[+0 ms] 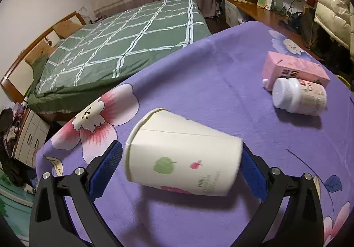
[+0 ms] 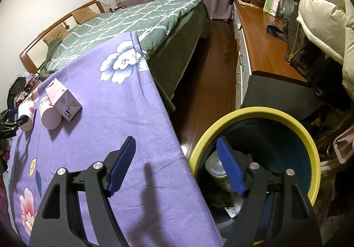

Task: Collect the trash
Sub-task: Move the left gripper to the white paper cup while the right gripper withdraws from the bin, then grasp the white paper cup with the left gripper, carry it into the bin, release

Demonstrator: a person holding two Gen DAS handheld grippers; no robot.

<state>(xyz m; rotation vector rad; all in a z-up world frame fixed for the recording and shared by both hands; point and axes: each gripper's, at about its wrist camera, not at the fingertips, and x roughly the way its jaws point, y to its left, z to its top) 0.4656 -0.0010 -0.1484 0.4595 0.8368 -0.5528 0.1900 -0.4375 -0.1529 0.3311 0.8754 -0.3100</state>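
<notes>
Left claw (image 1: 181, 158): gripping the paper cup (image 1: 177, 156) end to end, one blue pad at its mouth rim and the other at its base. The cup lies crosswise between the pads and seems lifted just clear of the cloth, judging by the shadow under it.
Why that grip: a thin cup would likely crush if squeezed across its wall; rim and base are the stiffer ends, so this hold looks chosen for carrying.
Right claw (image 2: 177, 167): open, with nothing between the pads. It hangs at the edge of the desk (image 2: 124, 114), one pad over the purple flowered cloth and the other over the mouth of the bin.
Trash bin (image 2: 256, 111): yellow-rimmed, standing on the floor just beside the desk edge. That spot suits a short drop from the desk. Some rubbish, including a pale green-and-white container, already lies in the bottom.
Trash not yet collected: a pink carton (image 1: 292, 69) and a white pill bottle (image 1: 298, 98) lie on their sides, touching each other, well apart from the bin.
Step in hand: probably carrying the cup across to the bin.
Risk: the cup could slip from such a shallow end hold on the way.
</notes>
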